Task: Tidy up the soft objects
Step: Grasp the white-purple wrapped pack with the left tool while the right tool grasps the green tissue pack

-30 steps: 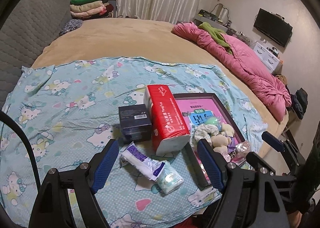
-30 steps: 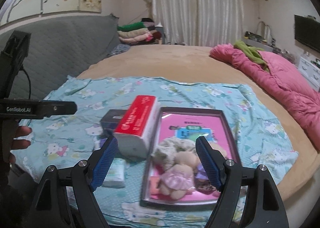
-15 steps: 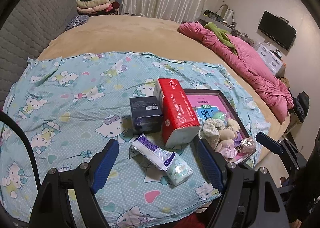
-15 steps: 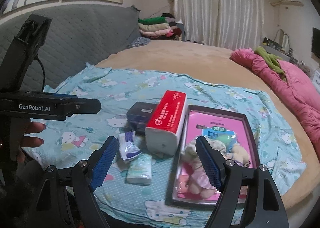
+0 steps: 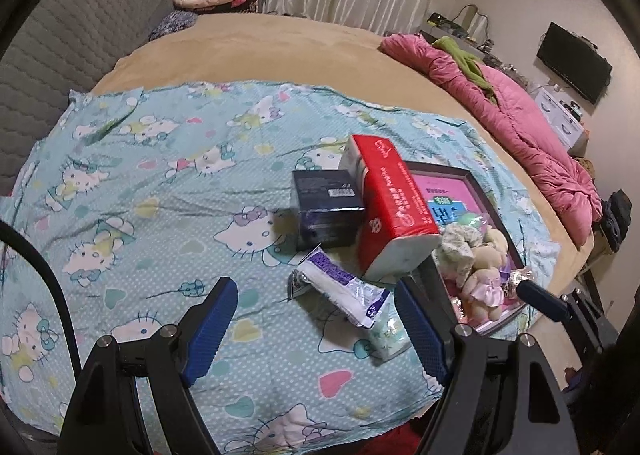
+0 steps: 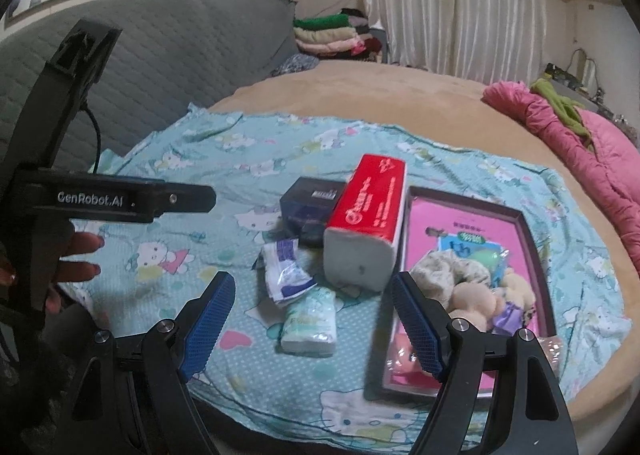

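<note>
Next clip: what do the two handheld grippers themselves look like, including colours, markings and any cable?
Both match: black angular frames with silver screw heads and two fingers faced with blue ribbed pads. The left gripper has a thin black cable curving beside it. In the right wrist view, past the right gripper, the left unit's side reads "GenRobot.AI" in white. No sleeve is visible.

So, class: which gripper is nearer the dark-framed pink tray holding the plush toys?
Right. The right gripper hangs at the tray's near edge, one finger overlapping its corner. The left gripper is off to the tray's left, over the small packets.
</note>
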Available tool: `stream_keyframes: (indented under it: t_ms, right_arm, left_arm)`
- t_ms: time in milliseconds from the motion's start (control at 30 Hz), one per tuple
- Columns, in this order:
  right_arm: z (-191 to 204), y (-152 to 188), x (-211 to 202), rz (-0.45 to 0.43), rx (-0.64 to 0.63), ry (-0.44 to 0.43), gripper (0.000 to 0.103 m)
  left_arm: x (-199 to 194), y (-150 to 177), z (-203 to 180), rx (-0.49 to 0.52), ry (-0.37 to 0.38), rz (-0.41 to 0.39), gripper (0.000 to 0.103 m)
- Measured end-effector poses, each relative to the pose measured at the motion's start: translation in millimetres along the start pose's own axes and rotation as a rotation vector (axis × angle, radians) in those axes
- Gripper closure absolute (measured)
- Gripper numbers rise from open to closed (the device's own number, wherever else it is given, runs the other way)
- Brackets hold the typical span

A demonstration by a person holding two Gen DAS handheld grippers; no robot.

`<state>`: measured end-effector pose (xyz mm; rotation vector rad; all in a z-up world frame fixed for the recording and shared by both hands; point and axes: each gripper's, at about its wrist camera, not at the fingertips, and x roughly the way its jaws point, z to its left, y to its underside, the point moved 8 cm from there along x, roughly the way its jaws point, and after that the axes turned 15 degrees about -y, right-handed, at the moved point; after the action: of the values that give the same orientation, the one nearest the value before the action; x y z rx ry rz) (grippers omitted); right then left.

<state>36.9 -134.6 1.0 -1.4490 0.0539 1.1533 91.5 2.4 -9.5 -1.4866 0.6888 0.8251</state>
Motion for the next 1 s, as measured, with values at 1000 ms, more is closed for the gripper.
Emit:
stream_keyframes:
  t_ms: [1000]
  right_arm:
    - [-17.7, 48.3, 84.4, 0.181, 0.035, -0.052, 0.021]
  left_arm:
    - [105.9, 32.8, -22.6, -0.115, 0.108, 0.302, 0.023]
